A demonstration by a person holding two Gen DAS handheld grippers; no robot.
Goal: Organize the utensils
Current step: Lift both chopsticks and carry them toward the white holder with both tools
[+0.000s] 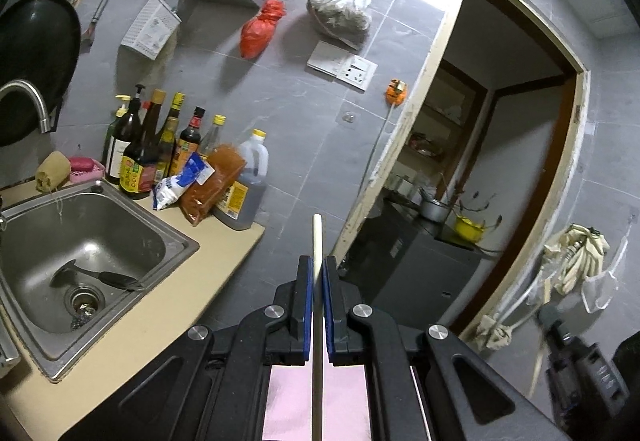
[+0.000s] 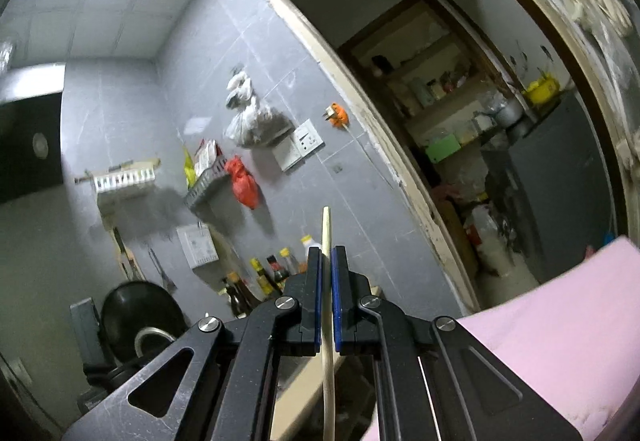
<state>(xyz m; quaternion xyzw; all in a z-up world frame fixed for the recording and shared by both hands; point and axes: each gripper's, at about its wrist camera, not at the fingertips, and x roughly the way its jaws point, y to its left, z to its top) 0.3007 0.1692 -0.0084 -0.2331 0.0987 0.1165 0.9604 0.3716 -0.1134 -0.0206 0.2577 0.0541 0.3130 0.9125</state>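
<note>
Sink point(image 1: 168, 241) of stainless steel, sunk into a beige counter, fills the lower left of the left wrist view, with a black plastic spatula point(image 1: 98, 277) lying in its basin just above the drain. Behind it, against the grey tiled wall, stands a cluster of dark glass sauce bottles point(image 1: 156, 145), with a blue-and-white packet and an orange-brown bag leaning against them. A red plastic bag point(image 1: 262, 29) hangs on the wall higher up. In the lower centre, the left gripper point(image 1: 317, 265) has its blue-padded jaws drawn narrow on a pale wooden chopstick point(image 1: 317, 237), which sticks up past the fingertips and runs back down between the arms of the tool. To the right is a doorway point(image 1: 576, 145) with a pale chipped frame, opening onto a dim room.

In the right wrist view, a black round wok point(image 2: 138, 313) sits at lower left. The right gripper point(image 2: 327, 261) is likewise pinched narrow around a second pale wooden chopstick point(image 2: 327, 229), whose tip rises above the jaws and whose shaft curves down below them. A pink flat surface lies at the far right.
</note>
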